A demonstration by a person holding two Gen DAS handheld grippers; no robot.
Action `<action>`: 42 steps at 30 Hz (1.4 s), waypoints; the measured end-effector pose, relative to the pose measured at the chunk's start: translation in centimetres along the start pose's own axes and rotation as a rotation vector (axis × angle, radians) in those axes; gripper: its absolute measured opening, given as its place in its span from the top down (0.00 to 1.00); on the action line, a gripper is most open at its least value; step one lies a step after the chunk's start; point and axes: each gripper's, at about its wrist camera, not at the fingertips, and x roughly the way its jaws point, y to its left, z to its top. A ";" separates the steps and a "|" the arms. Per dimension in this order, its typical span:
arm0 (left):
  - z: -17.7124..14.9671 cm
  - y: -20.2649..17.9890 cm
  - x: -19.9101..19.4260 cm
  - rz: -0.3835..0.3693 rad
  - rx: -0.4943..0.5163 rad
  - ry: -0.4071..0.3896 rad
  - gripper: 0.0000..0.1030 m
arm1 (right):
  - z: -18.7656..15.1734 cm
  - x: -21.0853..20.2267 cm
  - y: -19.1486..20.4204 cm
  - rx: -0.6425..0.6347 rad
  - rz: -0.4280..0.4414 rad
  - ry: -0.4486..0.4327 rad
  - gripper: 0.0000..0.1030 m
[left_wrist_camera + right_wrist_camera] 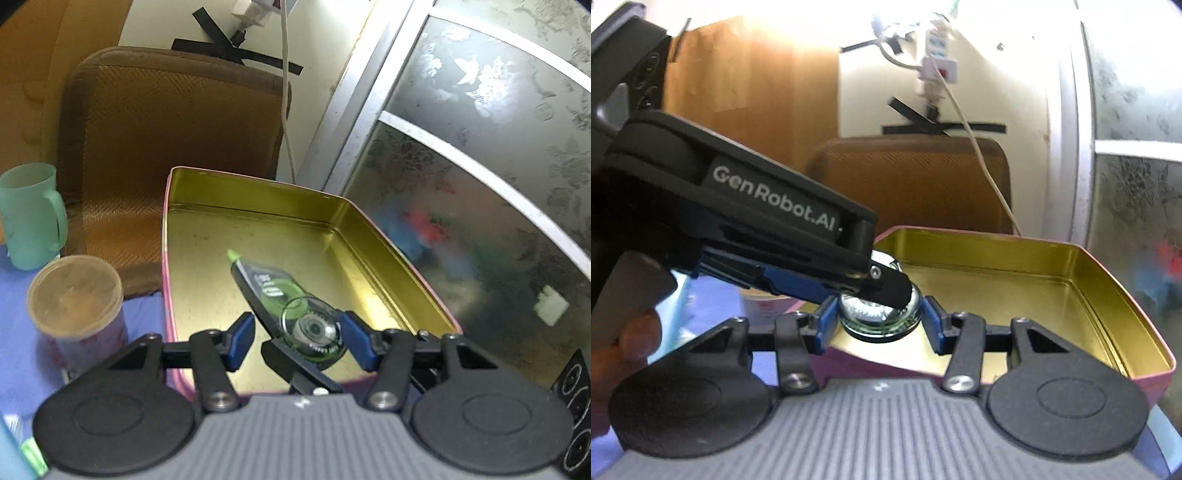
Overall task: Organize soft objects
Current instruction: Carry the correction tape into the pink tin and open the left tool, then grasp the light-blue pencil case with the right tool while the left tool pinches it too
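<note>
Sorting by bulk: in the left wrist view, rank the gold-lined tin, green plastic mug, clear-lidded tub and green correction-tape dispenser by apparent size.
1. Gold-lined tin
2. Green correction-tape dispenser; nearness inflates it
3. Clear-lidded tub and green plastic mug: alike, unranked

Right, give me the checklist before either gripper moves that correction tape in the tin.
1. Correction tape is within the gold tin: ok.
2. Right gripper has its pads tight against the tape's round end: ok.
3. Left gripper grip: cannot tell; its pads sit close beside the same end, contact unclear.
4. Grippers clear of each other: not ok; in the right wrist view a left fingertip lies over the round end.
5. Tape resting on the tin floor or lifted: cannot tell.
6. Lidded container and green mug stand outside the tin: ok.
</note>
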 end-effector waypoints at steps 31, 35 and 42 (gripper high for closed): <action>-13.0 14.0 -23.1 0.355 -0.275 -0.168 0.35 | 1.1 2.3 4.1 -0.498 -0.170 -0.203 0.12; -13.2 14.2 -23.6 0.355 -0.269 -0.180 0.35 | -0.6 0.5 6.3 -0.526 -0.150 -0.204 0.11; -14.2 14.9 -24.5 0.380 -0.277 -0.188 0.35 | 0.1 -1.8 7.9 -0.493 -0.190 -0.297 0.10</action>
